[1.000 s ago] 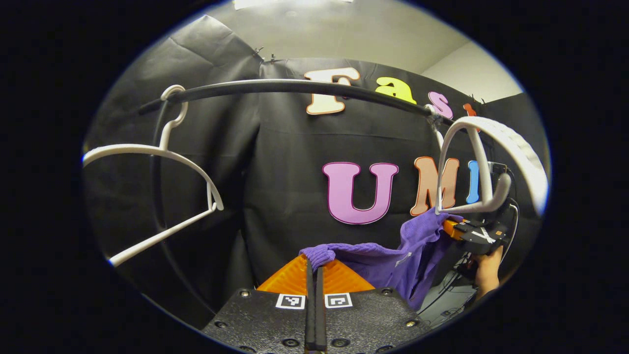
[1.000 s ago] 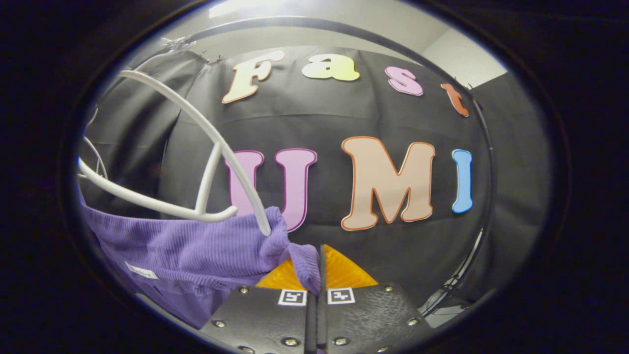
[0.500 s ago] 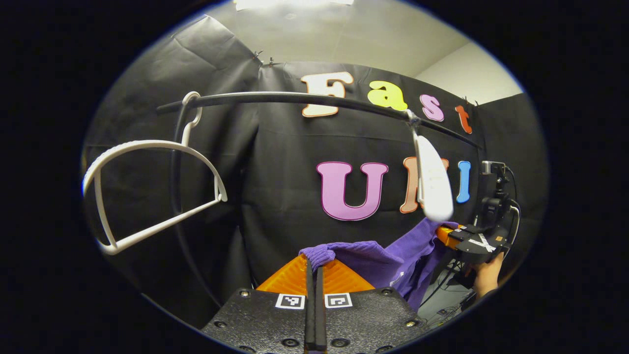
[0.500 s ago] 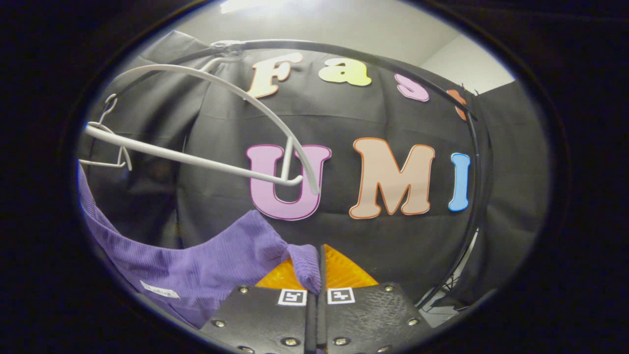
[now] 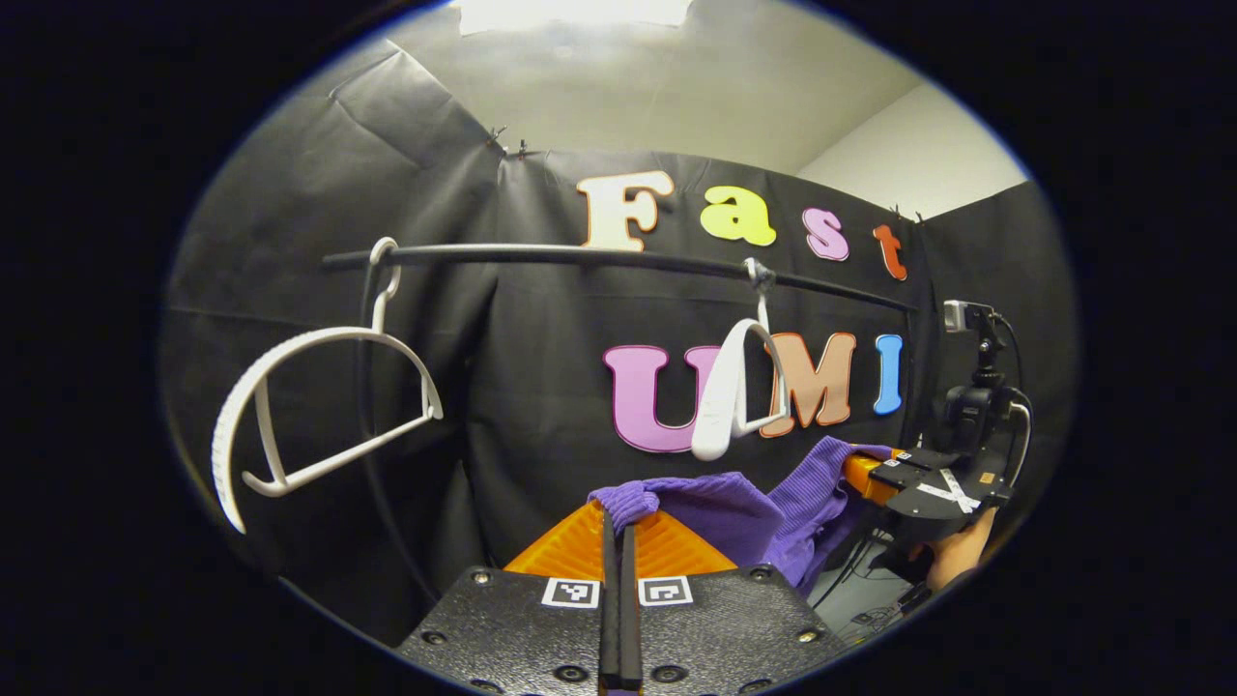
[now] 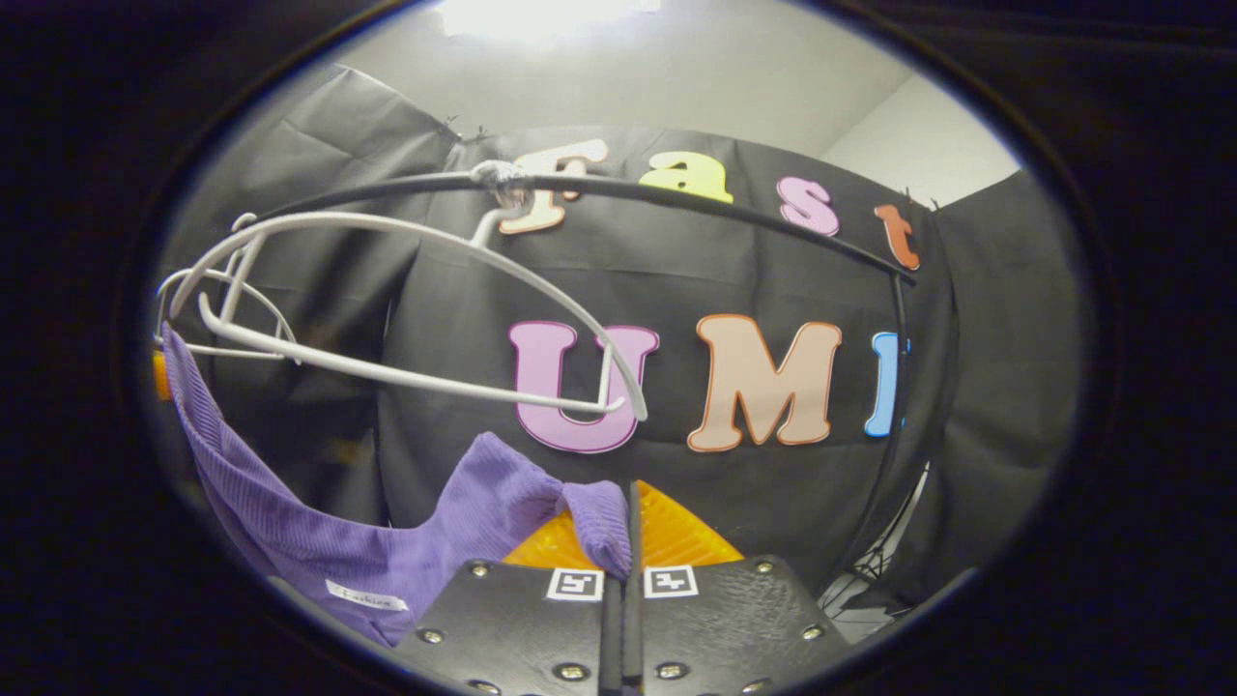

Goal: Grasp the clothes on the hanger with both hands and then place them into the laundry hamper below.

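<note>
We see the left tongs (image 5: 618,541) clamped together on one bunched edge of the purple garment (image 5: 734,512), held level and facing the booth wall. The right tongs (image 6: 626,541) pinch its other edge likewise; farther off, a hand (image 5: 952,556) grips them from below. The garment sags between both, beneath the bare white hanger (image 6: 406,290) on the black rail (image 5: 580,256).

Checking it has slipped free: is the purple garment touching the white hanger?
Apart. In the right gripper view, the purple garment hangs below the white hanger, dark wall showing between them.
</note>
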